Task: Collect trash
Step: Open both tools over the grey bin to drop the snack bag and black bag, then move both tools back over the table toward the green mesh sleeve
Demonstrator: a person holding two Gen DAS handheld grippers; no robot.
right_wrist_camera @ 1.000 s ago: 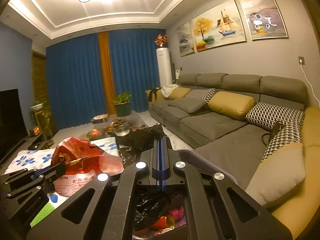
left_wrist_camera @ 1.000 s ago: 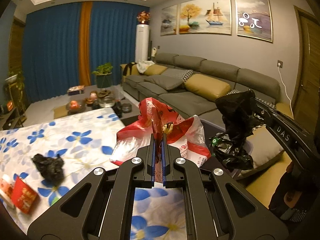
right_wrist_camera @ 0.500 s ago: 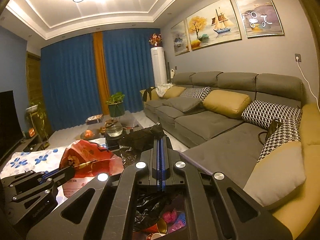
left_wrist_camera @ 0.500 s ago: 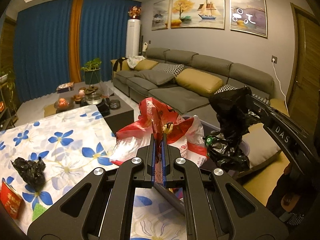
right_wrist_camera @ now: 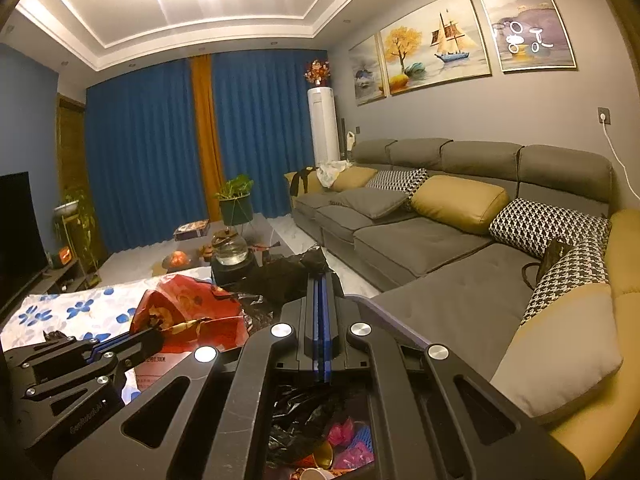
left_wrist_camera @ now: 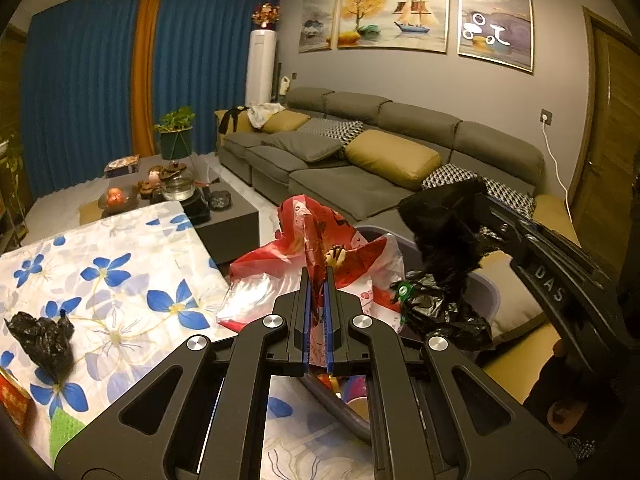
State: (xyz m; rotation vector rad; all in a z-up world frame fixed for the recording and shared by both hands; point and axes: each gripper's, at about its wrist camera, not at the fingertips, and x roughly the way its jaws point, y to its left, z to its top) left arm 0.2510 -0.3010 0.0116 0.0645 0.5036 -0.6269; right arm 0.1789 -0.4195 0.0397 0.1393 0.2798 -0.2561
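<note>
trash in two bags hangs over the purple bin (left_wrist_camera: 486, 286) beside the flowered table (left_wrist_camera: 120, 280). left gripper (left_wrist_camera: 317, 280) is clamped on the red and white plastic bag (left_wrist_camera: 320, 256); right gripper (right_wrist_camera: 320, 280) is pinched tight on the black bag (left_wrist_camera: 444, 240).

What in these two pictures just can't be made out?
- Bin: left wrist view, mostly hidden by the red bag and black bag.
- Bin contents: right wrist view, framed and cut off by the right gripper.
- Red packet: cut by the edge.
</note>
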